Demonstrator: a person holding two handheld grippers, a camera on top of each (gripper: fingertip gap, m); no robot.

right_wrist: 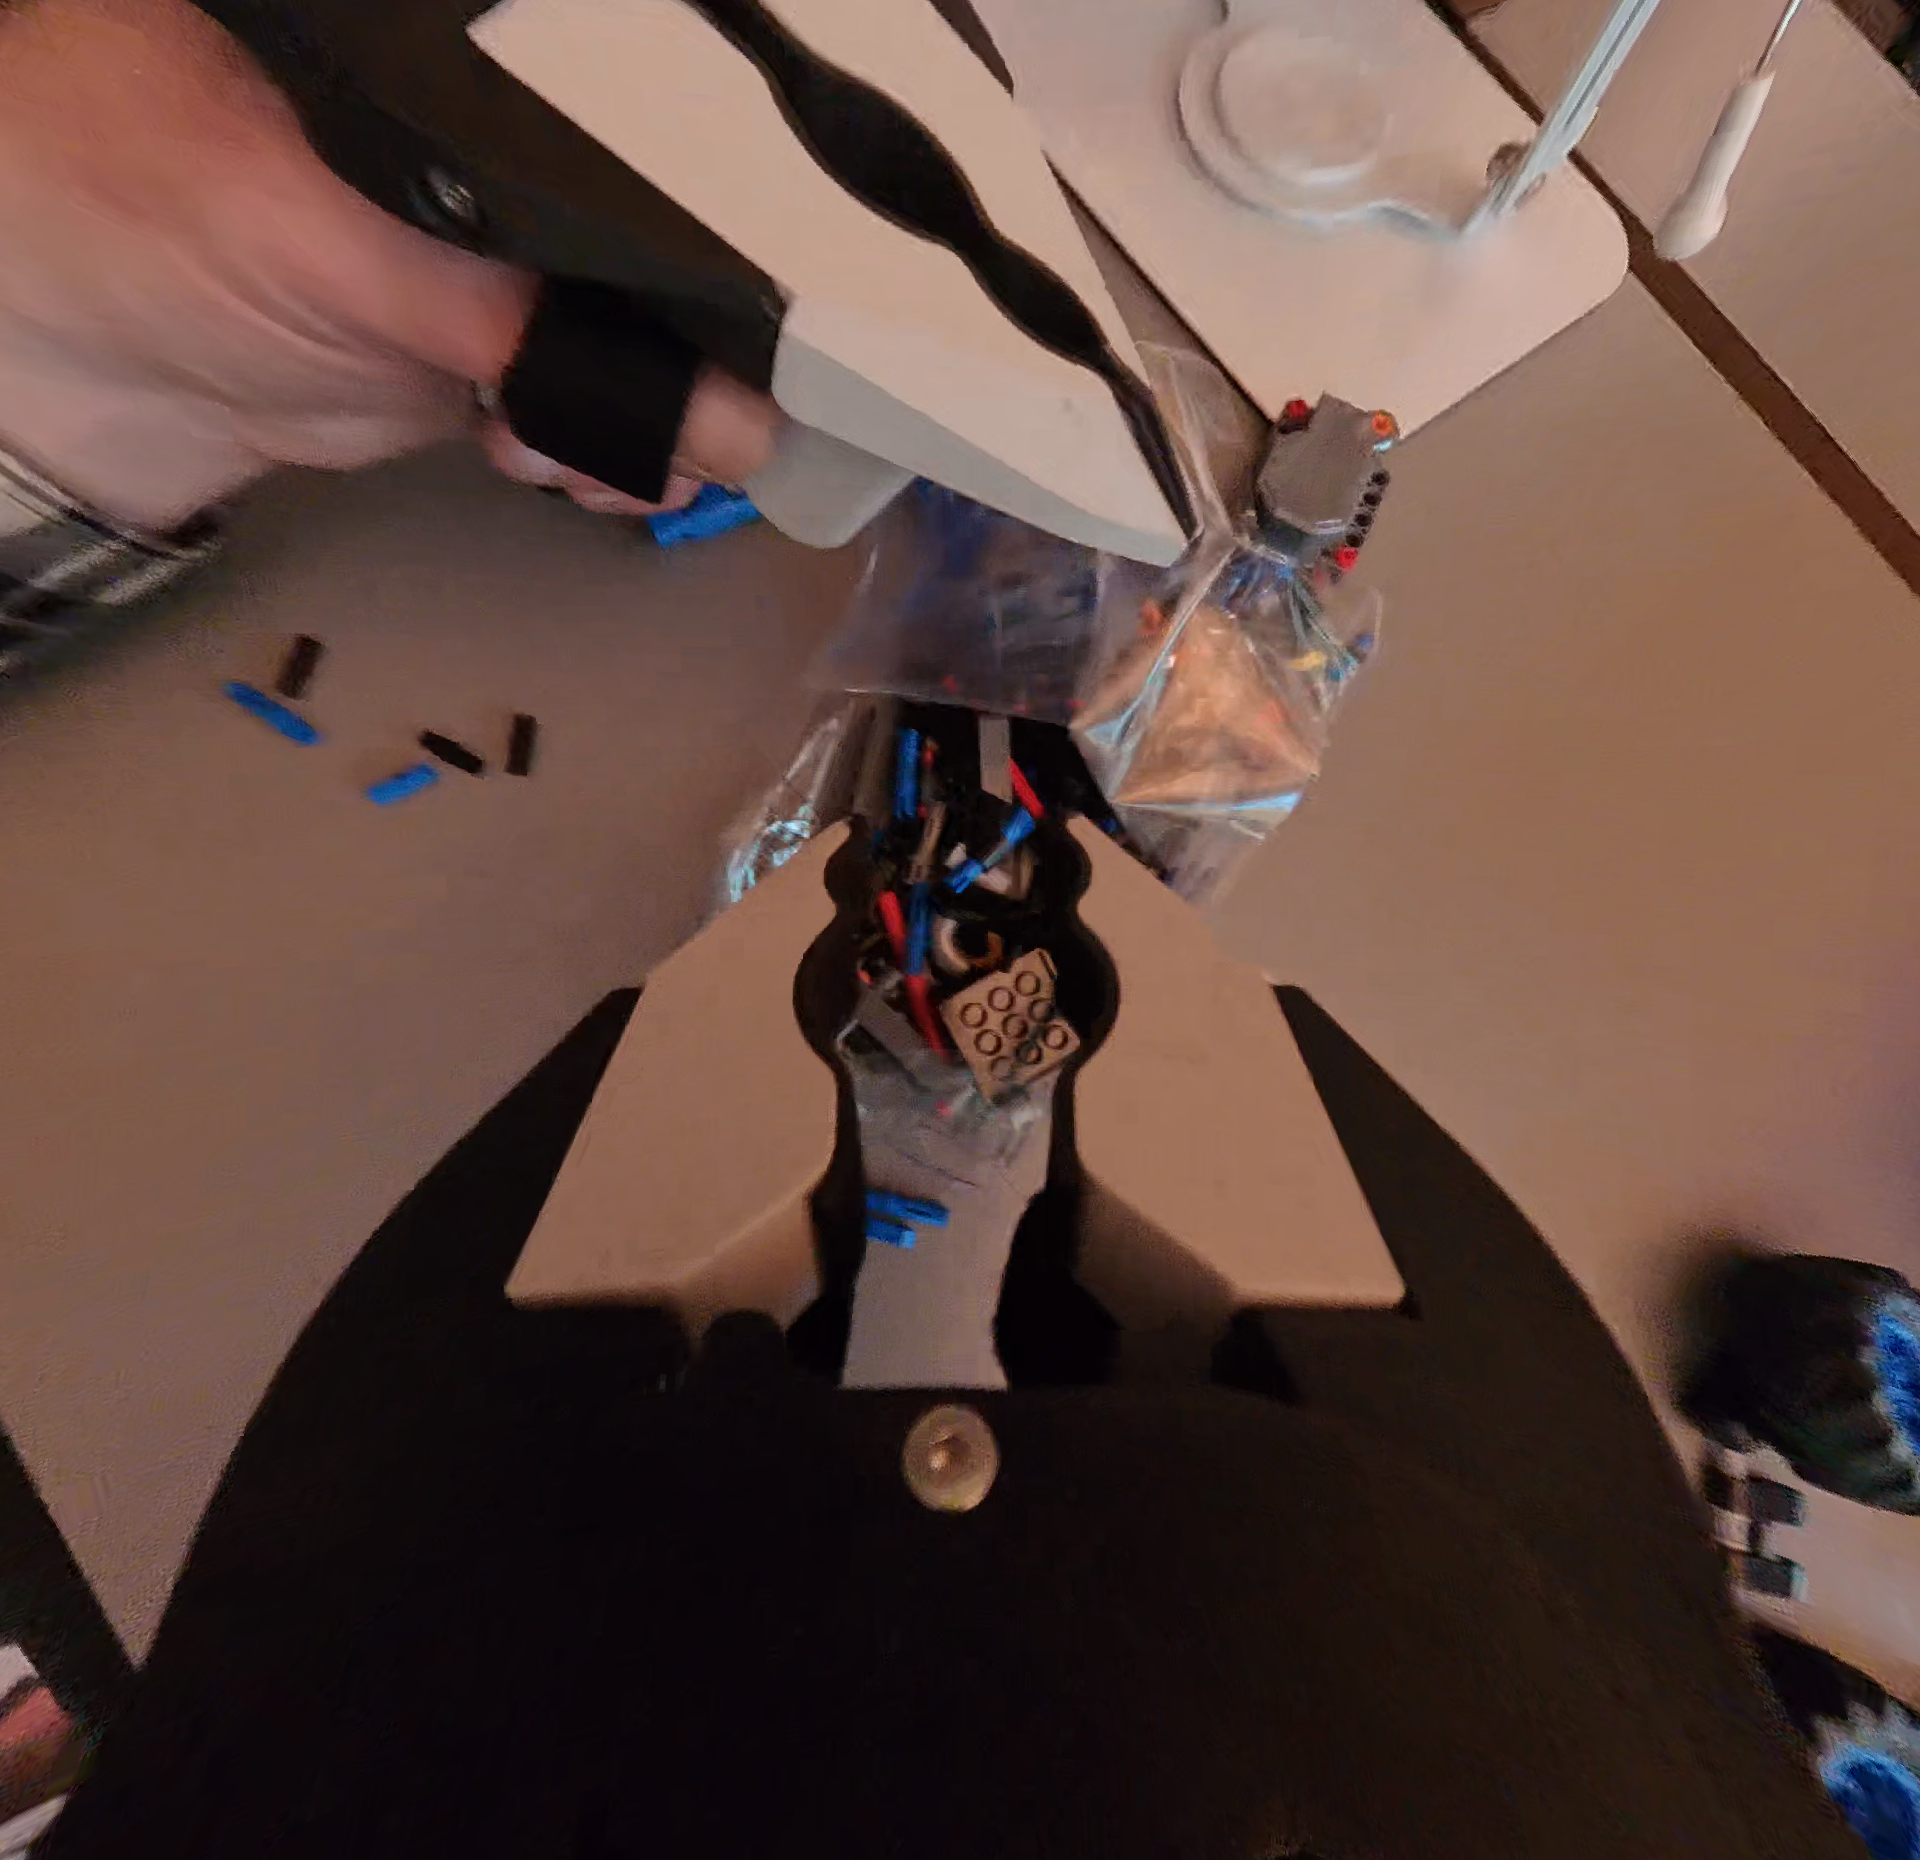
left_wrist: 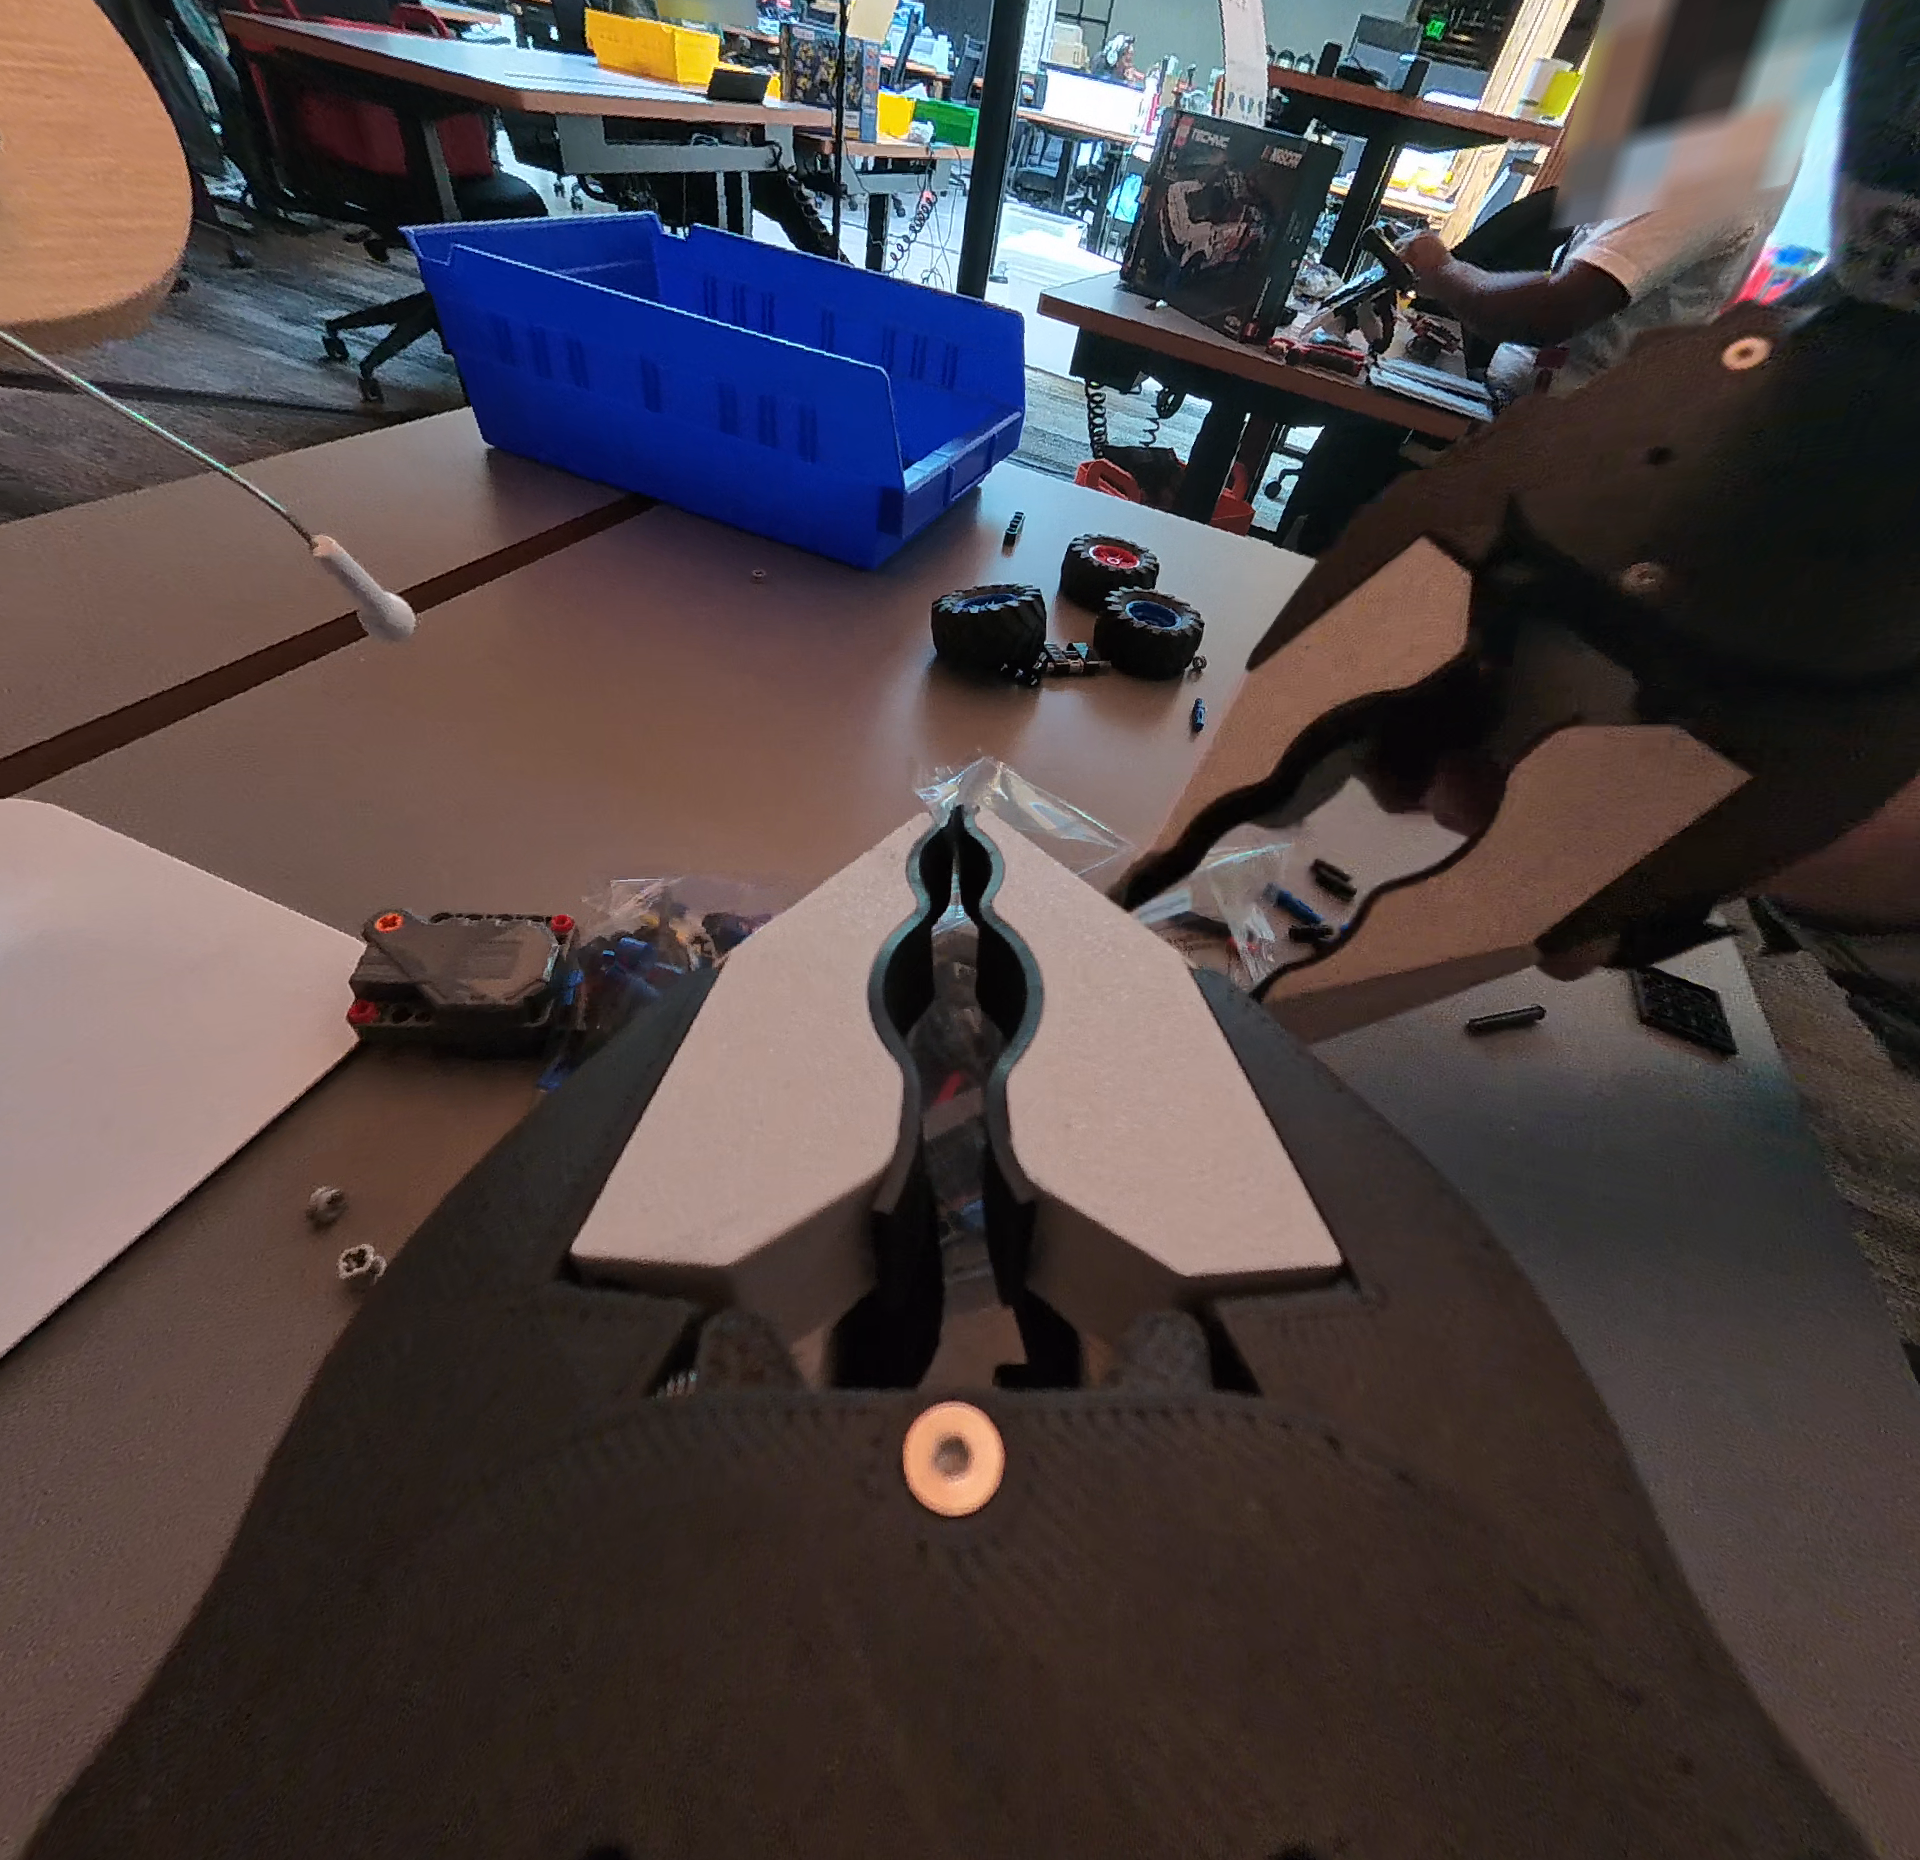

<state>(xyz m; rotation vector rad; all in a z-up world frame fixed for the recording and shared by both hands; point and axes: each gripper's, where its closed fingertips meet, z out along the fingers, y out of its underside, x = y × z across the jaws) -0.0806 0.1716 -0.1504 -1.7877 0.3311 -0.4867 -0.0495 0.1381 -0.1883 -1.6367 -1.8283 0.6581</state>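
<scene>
A clear bag [right_wrist: 1049, 657] of small bricks is pinched by the left gripper [left_wrist: 958, 834], its fingers nearly closed. The right gripper [right_wrist: 956, 844] is held narrowly apart around the bag's lower part. Loose pins [right_wrist: 395, 740] are scattered on the tabletop [right_wrist: 1558, 771].

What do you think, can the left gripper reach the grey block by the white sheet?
Probably not yet: the left gripper is shut on the clear bag, though the grey block lies close on its left.

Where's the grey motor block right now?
In the left wrist view the grey motor block lies on the table, left of the left gripper, touching the white board's edge and beside the clear bag of parts.
</scene>
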